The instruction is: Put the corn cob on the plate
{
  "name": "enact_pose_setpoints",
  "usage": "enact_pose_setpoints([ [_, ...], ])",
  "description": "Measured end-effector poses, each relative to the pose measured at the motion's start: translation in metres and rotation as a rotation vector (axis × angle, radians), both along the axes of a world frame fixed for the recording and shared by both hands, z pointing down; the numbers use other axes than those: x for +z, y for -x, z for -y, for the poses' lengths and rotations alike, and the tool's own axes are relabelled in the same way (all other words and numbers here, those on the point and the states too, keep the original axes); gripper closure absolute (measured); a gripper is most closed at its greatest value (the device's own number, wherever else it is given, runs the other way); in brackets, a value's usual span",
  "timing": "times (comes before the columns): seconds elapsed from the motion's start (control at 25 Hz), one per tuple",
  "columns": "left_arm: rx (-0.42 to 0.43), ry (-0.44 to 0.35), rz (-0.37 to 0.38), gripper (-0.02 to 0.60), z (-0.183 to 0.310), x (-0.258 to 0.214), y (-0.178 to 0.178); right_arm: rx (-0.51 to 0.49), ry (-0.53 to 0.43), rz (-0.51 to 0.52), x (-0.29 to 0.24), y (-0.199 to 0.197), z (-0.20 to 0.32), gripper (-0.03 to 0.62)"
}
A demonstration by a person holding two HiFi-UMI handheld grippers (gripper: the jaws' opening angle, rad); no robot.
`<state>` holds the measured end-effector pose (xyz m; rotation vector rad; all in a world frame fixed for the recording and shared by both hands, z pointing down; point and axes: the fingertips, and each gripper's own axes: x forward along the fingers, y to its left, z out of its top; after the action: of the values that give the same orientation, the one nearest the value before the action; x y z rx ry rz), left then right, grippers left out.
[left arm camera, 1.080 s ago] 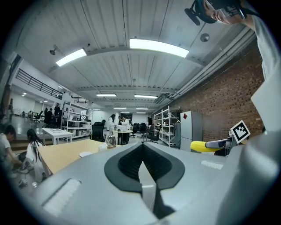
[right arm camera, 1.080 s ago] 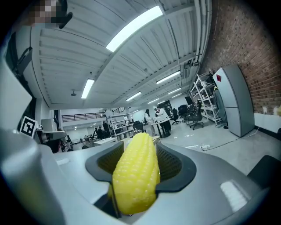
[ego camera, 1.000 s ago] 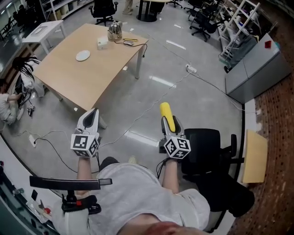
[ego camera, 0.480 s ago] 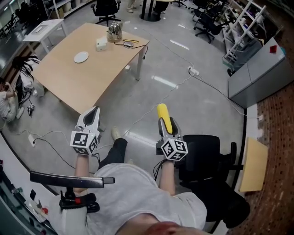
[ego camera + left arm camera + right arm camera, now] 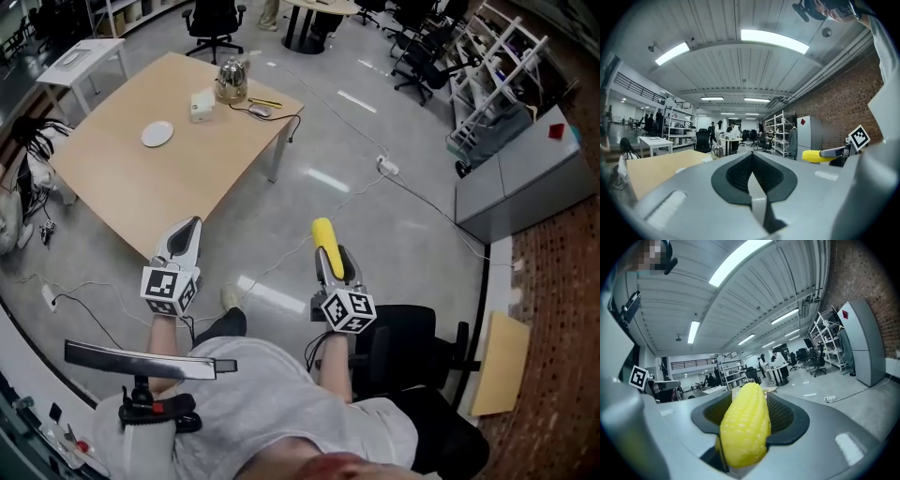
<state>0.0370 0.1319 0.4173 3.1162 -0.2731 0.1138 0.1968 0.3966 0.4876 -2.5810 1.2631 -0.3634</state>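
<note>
Yellow corn cob (image 5: 323, 236) pinched in right gripper (image 5: 334, 261), left gripper (image 5: 190, 229) closed; plate (image 5: 157, 134) on table (image 5: 178, 183) w/ kettle (image 5: 232, 81).

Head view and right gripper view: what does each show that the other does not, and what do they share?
Only the head view shows the plate on the wooden table and the black chair beside the person. Only the right gripper view shows the ceiling lights and, close up, the jaws shut on the corn cob. Both show the corn cob, the right gripper and the grey cabinet with its red mark.
</note>
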Motion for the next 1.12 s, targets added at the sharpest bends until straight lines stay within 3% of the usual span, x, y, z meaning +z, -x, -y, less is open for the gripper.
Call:
enact_pose_setpoints([
  [0.68, -0.137, 0.033, -0.021, 0.561, 0.184, 0.008, -0.052, -0.160, 0.035, -0.029, -0.014, -0.089, 0.211, 0.353],
  [1.12, -0.285, 0.044, -0.005, 0.561, 0.231, 0.023, -0.019, -0.318, 0.043, -0.025, -0.005, -0.090, 0.299, 0.353],
])
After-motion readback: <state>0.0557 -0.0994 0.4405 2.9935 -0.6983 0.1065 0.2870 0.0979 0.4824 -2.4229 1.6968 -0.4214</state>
